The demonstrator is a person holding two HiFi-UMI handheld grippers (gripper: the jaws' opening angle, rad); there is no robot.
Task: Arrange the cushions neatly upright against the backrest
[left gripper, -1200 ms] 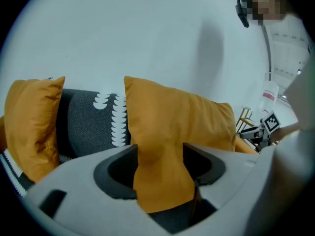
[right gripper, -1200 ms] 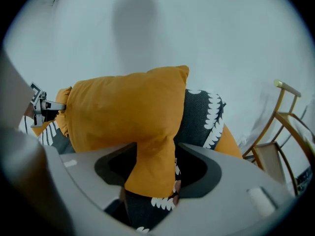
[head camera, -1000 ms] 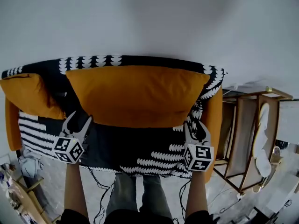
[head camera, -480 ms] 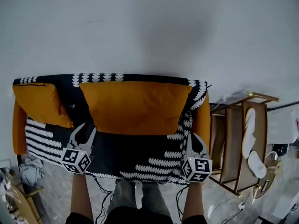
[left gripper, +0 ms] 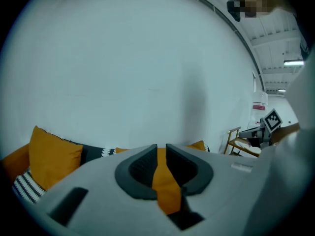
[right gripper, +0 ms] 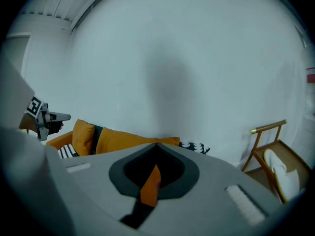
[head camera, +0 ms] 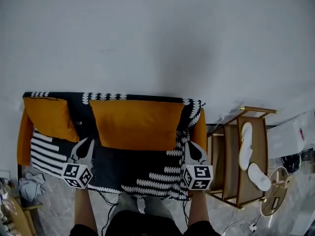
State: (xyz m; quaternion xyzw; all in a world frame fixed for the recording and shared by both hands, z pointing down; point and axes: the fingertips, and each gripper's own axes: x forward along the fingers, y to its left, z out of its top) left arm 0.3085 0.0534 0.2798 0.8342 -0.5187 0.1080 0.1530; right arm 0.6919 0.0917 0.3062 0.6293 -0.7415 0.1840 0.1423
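Right now my left gripper hovers over the front edge of the sofa. Its jaws have just been closing and now stand a narrow slit apart, with nothing between them. My right gripper has its jaws fully together and is also empty. Both point toward twelve o'clock, where the large orange cushion leans upright against the backrest. The small orange cushion stands at ten o'clock in the sofa's left corner, also against the backrest. A wooden rack holding slippers sits at three o'clock.
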